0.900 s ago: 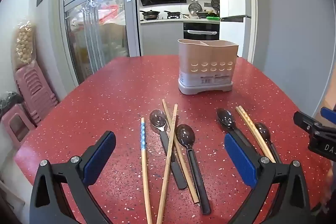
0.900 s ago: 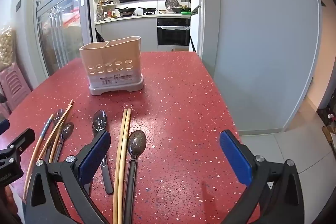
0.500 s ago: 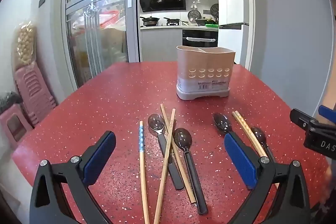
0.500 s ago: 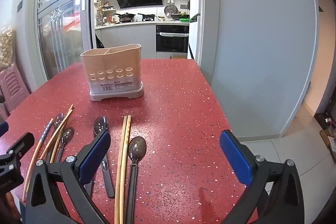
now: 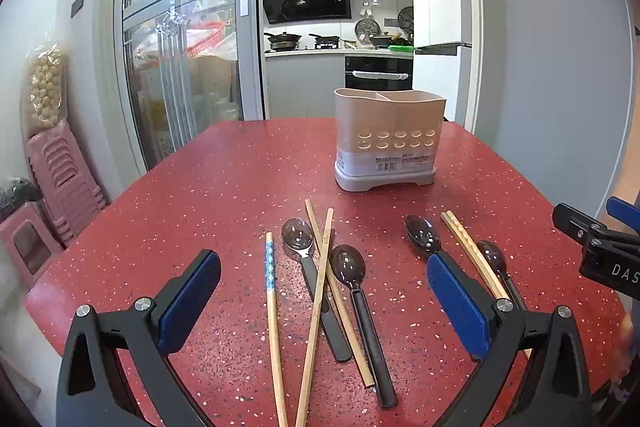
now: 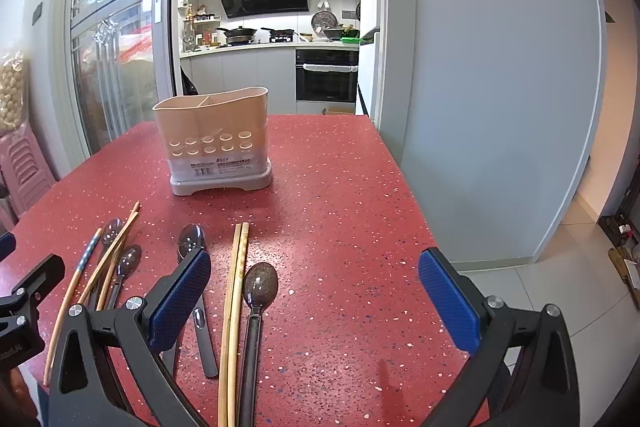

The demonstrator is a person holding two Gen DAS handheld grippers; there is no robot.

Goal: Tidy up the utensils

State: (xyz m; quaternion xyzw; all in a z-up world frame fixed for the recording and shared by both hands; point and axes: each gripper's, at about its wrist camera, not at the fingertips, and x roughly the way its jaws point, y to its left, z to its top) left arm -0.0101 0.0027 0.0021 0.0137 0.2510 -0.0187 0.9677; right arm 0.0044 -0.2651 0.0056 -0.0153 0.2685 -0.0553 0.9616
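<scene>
A beige two-compartment utensil holder (image 5: 389, 139) stands upright on the red speckled table (image 5: 224, 187); it also shows in the right wrist view (image 6: 216, 143). Dark spoons (image 5: 347, 267) and wooden chopsticks (image 5: 318, 303), one with a blue-patterned end (image 5: 271, 263), lie loose in front of it. A chopstick pair (image 6: 234, 303) lies between two more spoons (image 6: 260, 287). My left gripper (image 5: 322, 301) is open and empty above the left pile. My right gripper (image 6: 314, 297) is open and empty above the table's right part.
The table's right edge (image 6: 420, 219) drops to a tiled floor by a grey wall. Pink plastic stools (image 5: 60, 179) stand left of the table. A glass sliding door and a kitchen lie behind. The right gripper's body shows at the left view's right edge (image 5: 600, 247).
Both grippers have tilted up or risen slightly, so the holder and utensils sit lower in both views. Both stay open. Nothing on the table has moved.
</scene>
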